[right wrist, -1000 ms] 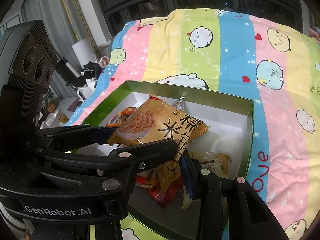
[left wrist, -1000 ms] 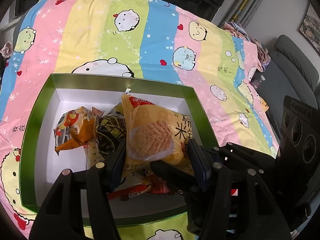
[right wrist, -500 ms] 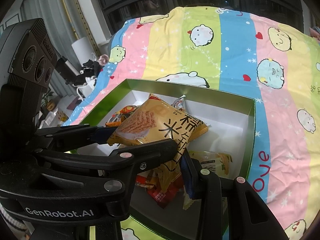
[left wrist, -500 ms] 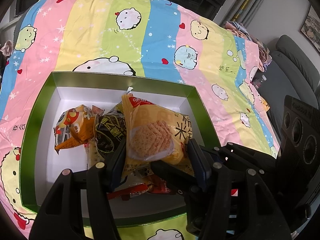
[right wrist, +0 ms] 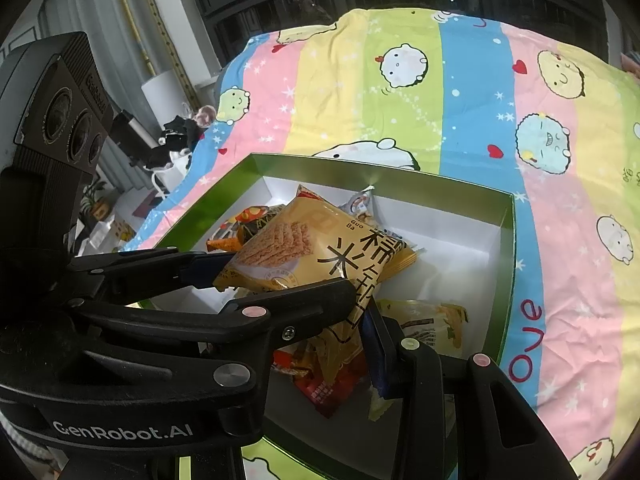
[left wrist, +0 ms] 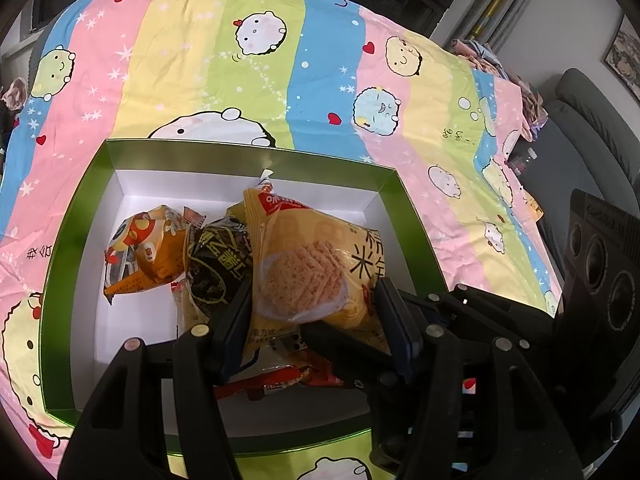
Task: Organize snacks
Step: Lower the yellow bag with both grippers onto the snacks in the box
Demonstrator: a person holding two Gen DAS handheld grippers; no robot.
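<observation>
Both claws meet on one yellow rice-cracker packet, which hangs tilted above the middle of the green box. The left claw is closed partway on the packet's lower end, one blue pad pressing each side. The right claw comes in from the side, its jaws narrowed; one finger lies across the packet's lower corner, and the other pad sits just below it, though whether it truly pinches the wrapper I cannot tell from here. The box sits on a bed spread with a striped cartoon sheet, and its white floor is cluttered: an orange snack bag lies toward the left wall, a dark wrapped snack is just beside it and partly under the yellow packet, red wrappers are crowded beneath the claws near the front wall, and a pale yellow packet rests toward the right side. A small white twist-end sweet pokes up behind the held packet. Past the bed's right edge stands a grey chair; to the left, a cluttered side counter with small objects.
</observation>
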